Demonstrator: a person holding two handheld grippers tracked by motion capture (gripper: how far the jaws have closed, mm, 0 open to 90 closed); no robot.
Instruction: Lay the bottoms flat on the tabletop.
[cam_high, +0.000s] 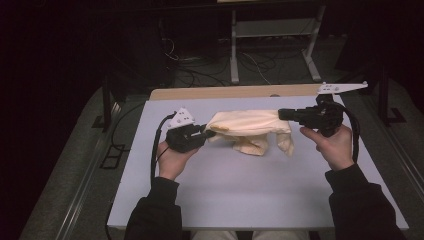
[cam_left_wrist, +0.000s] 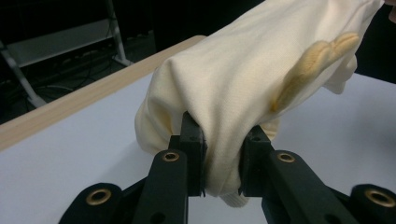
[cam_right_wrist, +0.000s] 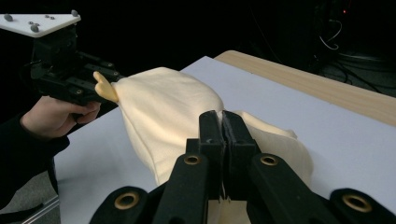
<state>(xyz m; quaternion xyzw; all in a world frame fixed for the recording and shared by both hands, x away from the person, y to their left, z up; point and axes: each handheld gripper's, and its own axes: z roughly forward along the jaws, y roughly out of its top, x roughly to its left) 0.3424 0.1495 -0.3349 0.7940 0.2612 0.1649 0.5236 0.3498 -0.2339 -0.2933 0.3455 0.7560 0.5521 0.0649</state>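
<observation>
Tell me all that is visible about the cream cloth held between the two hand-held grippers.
The cream cloth is a soft, knitted-looking garment, pale yellow-white, with a darker yellow trim. It hangs stretched between the left hand-held gripper and the right hand-held gripper, each clamped on one end. Its middle sags in loose folds toward the white table; whether the lowest folds touch the table I cannot tell.

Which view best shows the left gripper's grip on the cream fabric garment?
The left gripper view: both black jaws clamp a bunched fold of the cream fabric garment. The high view shows the left gripper at the garment's end; the right gripper view shows it from afar.
</observation>
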